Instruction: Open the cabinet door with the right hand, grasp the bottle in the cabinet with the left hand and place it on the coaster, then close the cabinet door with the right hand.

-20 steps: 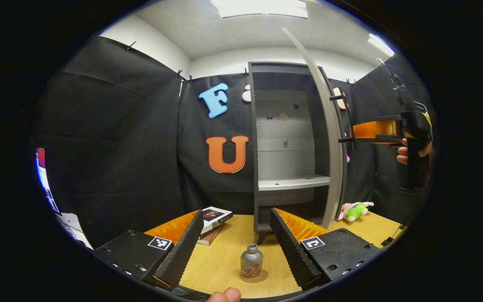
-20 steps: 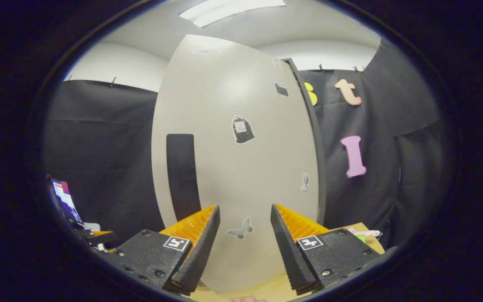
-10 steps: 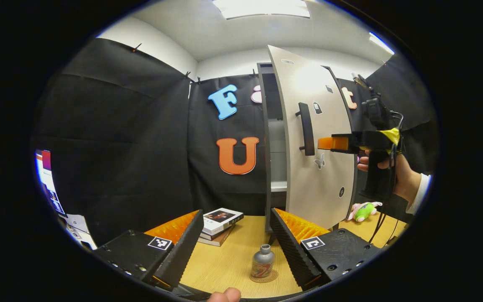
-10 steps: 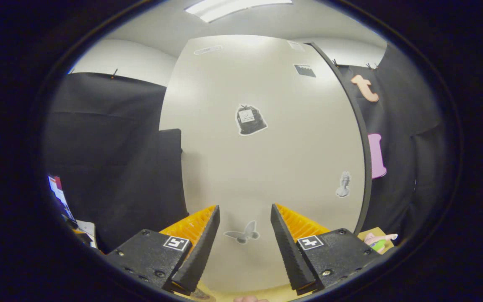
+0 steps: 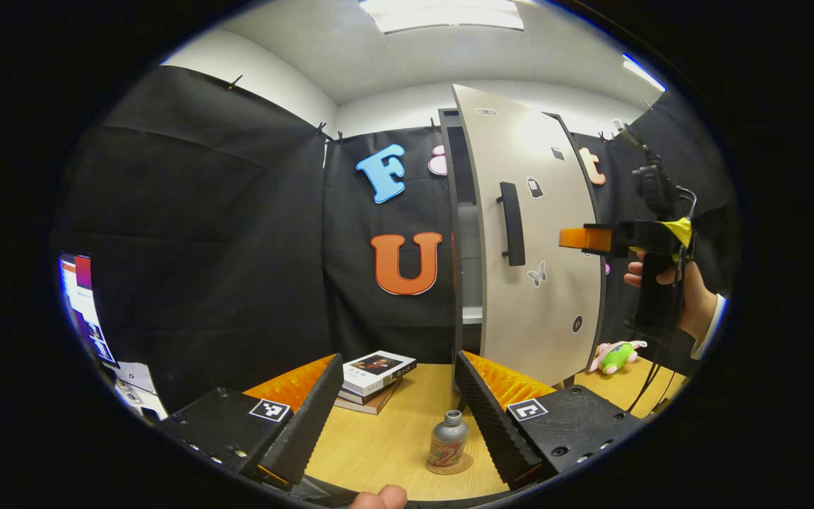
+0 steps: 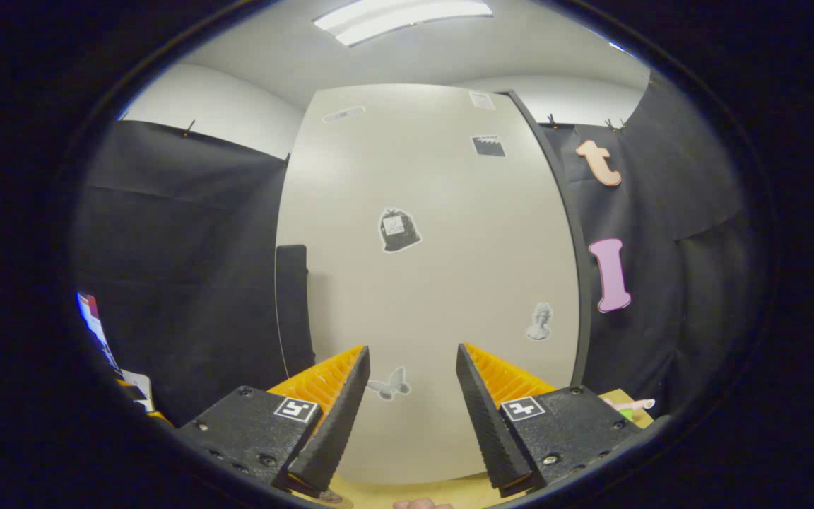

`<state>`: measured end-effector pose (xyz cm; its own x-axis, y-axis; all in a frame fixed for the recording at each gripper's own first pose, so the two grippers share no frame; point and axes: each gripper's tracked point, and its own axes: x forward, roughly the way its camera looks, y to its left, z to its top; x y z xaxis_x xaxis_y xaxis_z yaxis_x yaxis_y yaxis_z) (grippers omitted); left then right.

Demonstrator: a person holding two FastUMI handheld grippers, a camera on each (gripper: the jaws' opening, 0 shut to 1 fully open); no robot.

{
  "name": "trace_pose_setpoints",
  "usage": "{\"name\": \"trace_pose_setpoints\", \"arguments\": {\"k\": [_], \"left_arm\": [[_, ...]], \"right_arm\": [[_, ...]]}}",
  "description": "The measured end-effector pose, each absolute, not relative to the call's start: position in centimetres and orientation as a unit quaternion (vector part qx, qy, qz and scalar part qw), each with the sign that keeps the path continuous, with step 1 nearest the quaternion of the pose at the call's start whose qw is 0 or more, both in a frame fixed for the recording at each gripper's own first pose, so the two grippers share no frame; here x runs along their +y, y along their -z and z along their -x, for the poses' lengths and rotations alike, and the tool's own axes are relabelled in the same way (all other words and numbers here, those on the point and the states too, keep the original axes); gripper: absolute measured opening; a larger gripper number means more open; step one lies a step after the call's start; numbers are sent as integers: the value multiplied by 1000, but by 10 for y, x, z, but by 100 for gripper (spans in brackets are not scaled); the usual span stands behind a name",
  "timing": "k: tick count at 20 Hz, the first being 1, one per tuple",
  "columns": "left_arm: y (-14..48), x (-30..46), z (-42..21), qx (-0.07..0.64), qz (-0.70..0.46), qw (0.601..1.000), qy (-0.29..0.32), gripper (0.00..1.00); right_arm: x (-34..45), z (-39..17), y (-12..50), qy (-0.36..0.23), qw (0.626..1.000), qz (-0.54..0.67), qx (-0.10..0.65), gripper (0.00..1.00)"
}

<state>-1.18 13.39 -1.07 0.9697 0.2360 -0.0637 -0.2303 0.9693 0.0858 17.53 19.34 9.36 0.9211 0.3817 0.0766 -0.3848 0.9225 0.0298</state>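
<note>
In the left gripper view a small silver bottle [image 5: 448,440] stands upright on a round coaster [image 5: 451,466] on the wooden table, just ahead of my left gripper [image 5: 398,357], which is open and empty. Behind it, the grey cabinet door [image 5: 538,240] with its black handle [image 5: 513,223] is almost closed, with a narrow gap at its left edge. My right gripper [image 5: 571,239], held by a hand [image 5: 682,297], points at the door face. From the right gripper view the door [image 6: 428,283] and handle [image 6: 292,304] are close ahead, and the right gripper [image 6: 413,350] is open.
A stack of books [image 5: 375,371] lies on the table [image 5: 386,445] left of the cabinet. A green and pink plush toy [image 5: 615,355] lies to the cabinet's right. A lit screen [image 5: 82,304] is at the far left.
The door has swung from wide open to nearly closed, hiding the shelves. The right gripper pressed in toward it, then drew back slightly. The bottle stays on the coaster.
</note>
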Motion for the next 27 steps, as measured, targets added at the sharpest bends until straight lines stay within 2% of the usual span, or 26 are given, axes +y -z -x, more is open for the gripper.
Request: {"name": "trace_pose_setpoints", "arguments": {"k": [1, 5, 9, 13, 14, 18, 21, 27], "left_arm": [[11, 129, 10, 38, -37, 992, -111, 96], [7, 104, 1, 33, -45, 995, -83, 96], [7, 75, 2, 32, -39, 997, -62, 96], [7, 55, 3, 27, -42, 997, -51, 96], [10, 48, 4, 26, -41, 998, -47, 96], [17, 29, 9, 25, -33, 999, -32, 96], [16, 16, 11, 16, -34, 999, -19, 96], [19, 10, 16, 13, -23, 1000, -16, 96]], "right_arm": [[185, -165, -99, -195, 980, -25, -41, 80], [135, -122, -111, -175, 983, 0, -53, 80], [83, -79, -93, -150, 988, -20, -18, 80], [17, -34, -54, -83, 996, -17, 20, 78], [3, -23, -46, -70, 997, -14, 24, 80], [-38, 10, -16, -33, 999, -14, 39, 80], [-50, 16, -7, -2, 999, -27, 37, 81], [-52, 29, -13, 4, 1000, -29, 13, 81]]}}
